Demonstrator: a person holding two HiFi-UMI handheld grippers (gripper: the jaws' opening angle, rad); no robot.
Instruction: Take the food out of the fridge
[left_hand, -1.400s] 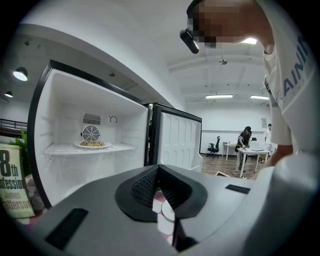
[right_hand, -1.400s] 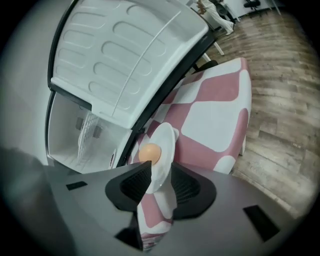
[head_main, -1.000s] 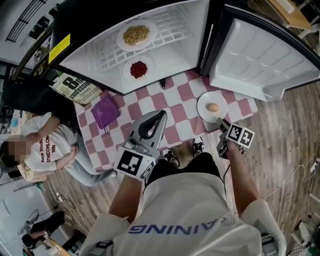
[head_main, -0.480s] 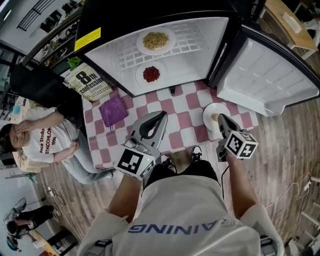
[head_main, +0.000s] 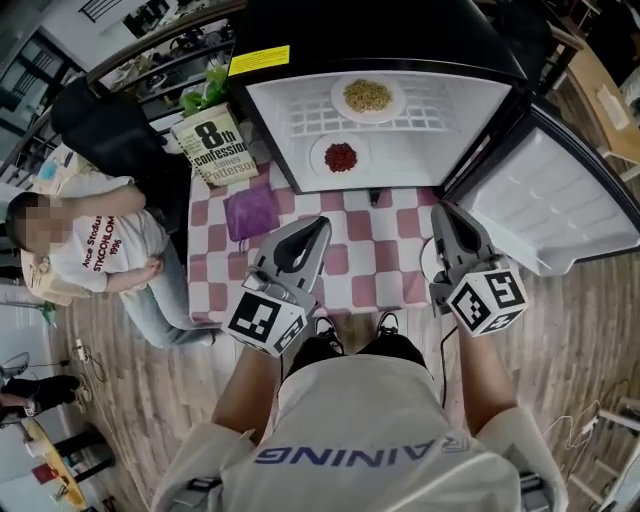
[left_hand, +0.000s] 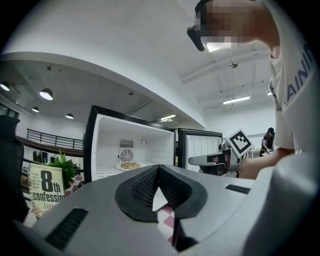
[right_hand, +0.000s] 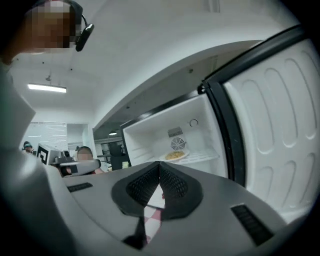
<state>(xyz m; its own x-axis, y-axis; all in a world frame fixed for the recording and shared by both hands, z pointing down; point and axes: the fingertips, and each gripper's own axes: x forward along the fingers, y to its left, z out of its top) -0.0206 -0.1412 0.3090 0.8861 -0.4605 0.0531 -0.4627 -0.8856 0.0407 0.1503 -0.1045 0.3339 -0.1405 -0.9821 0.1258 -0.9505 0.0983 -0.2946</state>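
Inside the open fridge (head_main: 290, 125), a plate of yellowish food (head_main: 368, 97) sits at the back, with a plate of red stuff (head_main: 341, 157) nearer the front. The left gripper (head_main: 321, 224) is clenched on nothing. The right gripper (head_main: 441, 210) just snapped closed, empty too, and it's hiding most of a white plate (head_main: 426, 266) on the checkered cloth (head_main: 350, 262).

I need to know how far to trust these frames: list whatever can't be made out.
Head view: the white plate is mostly behind the right gripper; what it holds is hidden.
Head view: the small dark item by the fridge is too small to identify.
Left gripper view: the book has its lower cover hidden by the left gripper.
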